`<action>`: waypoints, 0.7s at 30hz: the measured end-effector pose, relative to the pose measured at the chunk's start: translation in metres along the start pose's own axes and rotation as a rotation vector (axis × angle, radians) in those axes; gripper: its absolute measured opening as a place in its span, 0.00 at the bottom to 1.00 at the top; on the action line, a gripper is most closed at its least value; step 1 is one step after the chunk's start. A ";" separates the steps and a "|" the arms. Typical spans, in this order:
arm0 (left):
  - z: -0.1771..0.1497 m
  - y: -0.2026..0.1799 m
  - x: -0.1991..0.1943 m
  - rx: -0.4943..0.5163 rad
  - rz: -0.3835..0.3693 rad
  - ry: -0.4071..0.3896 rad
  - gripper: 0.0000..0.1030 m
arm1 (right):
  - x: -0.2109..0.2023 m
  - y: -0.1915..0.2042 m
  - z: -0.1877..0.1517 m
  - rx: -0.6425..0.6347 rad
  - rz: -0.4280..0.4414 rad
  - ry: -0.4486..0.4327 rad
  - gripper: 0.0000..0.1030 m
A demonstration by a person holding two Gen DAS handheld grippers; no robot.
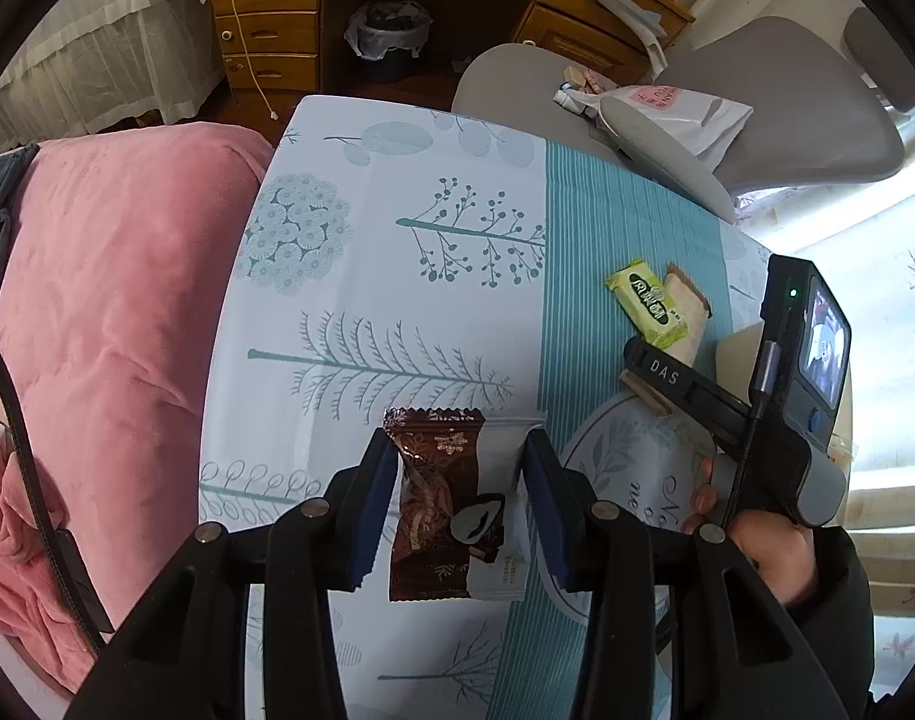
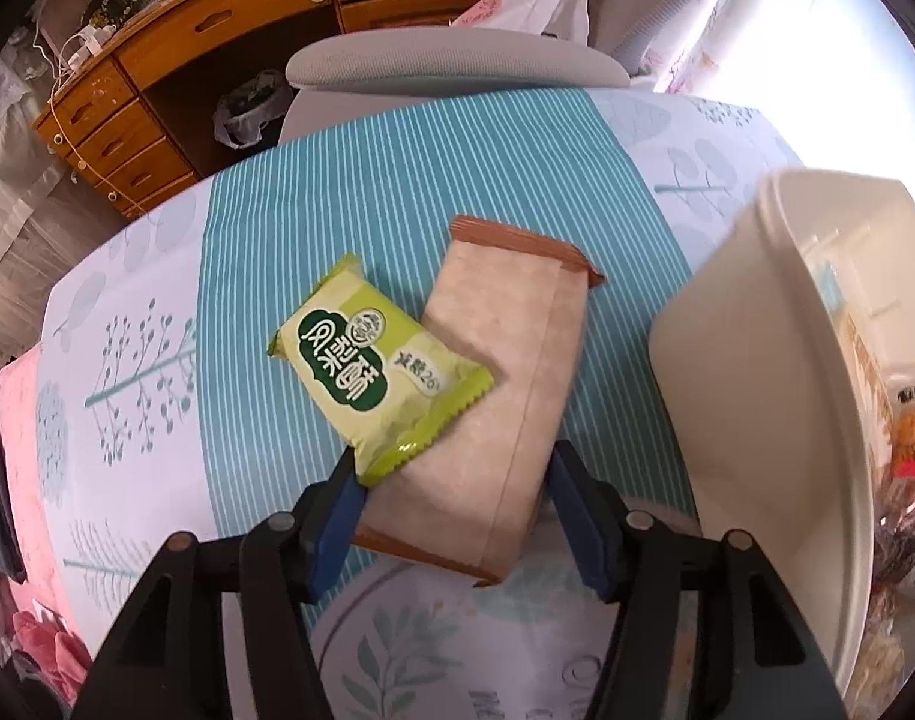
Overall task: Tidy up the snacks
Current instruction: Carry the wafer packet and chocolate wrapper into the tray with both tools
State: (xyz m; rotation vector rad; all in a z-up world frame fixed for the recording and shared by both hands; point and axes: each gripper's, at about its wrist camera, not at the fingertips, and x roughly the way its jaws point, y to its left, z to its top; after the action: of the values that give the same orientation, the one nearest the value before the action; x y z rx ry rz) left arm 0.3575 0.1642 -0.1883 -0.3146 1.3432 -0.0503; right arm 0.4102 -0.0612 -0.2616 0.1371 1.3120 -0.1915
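My left gripper [image 1: 460, 456] is open around a brown and white snack packet [image 1: 451, 504] that lies on the patterned tablecloth [image 1: 349, 276]; the fingers stand on either side with small gaps. My right gripper [image 2: 451, 480] is open around the near end of a beige packet with brown ends [image 2: 499, 396], which lies on the teal striped band. A green packet [image 2: 379, 378] rests partly on the beige one, its corner by my left finger. Both packets show in the left wrist view, green [image 1: 649, 300] and beige [image 1: 685, 324], with the right gripper [image 1: 655, 369] over them.
A cream plastic box [image 2: 751, 360] holding several snacks stands right of the right gripper. A grey chair [image 1: 757, 138] with a white bag is at the table's far side. A pink blanket [image 1: 109, 312] lies left. A wooden desk [image 1: 289, 6] and a bin stand behind.
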 end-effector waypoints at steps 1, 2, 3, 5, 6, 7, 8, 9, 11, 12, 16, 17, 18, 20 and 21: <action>-0.003 0.000 -0.002 0.002 -0.001 0.001 0.41 | -0.001 -0.001 -0.004 -0.001 0.006 0.010 0.59; -0.005 0.001 -0.003 0.002 -0.004 0.002 0.41 | -0.002 -0.001 -0.007 0.000 0.012 0.019 0.59; -0.007 0.001 -0.004 0.003 -0.006 0.002 0.41 | -0.003 -0.001 -0.011 0.001 0.021 0.031 0.59; -0.013 0.002 -0.007 0.008 -0.011 0.003 0.41 | -0.006 -0.003 -0.021 0.012 0.043 0.056 0.58; -0.017 0.003 -0.008 0.011 -0.013 0.004 0.41 | -0.008 -0.004 -0.027 0.020 0.059 0.075 0.58; -0.021 0.003 -0.009 0.016 -0.013 0.007 0.41 | -0.009 -0.004 -0.033 0.029 0.074 0.091 0.58; -0.024 0.004 -0.011 0.019 -0.014 0.009 0.41 | -0.012 -0.005 -0.041 0.040 0.095 0.113 0.57; -0.028 0.004 -0.012 0.021 -0.015 0.011 0.41 | -0.014 -0.006 -0.047 0.048 0.110 0.128 0.57; -0.037 0.006 -0.015 0.025 -0.019 0.016 0.41 | -0.017 -0.009 -0.063 0.068 0.146 0.165 0.56; -0.041 0.007 -0.016 0.027 -0.021 0.018 0.41 | -0.019 -0.012 -0.074 0.088 0.174 0.192 0.56; -0.063 0.011 -0.025 0.044 -0.026 0.026 0.41 | -0.030 -0.019 -0.109 0.138 0.238 0.258 0.56; -0.068 0.013 -0.027 0.048 -0.028 0.028 0.41 | -0.034 -0.020 -0.121 0.142 0.249 0.273 0.56; -0.075 0.014 -0.030 0.052 -0.029 0.032 0.41 | -0.037 -0.021 -0.132 0.144 0.258 0.286 0.56; -0.086 0.016 -0.035 0.059 -0.033 0.038 0.41 | -0.043 -0.022 -0.148 0.150 0.275 0.310 0.56; -0.091 0.017 -0.036 0.061 -0.033 0.042 0.41 | -0.046 -0.022 -0.158 0.152 0.286 0.326 0.56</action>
State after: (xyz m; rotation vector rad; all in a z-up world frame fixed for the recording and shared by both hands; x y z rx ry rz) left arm 0.2592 0.1705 -0.1755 -0.2857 1.3754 -0.1254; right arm 0.2445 -0.0471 -0.2567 0.4988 1.5834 -0.0243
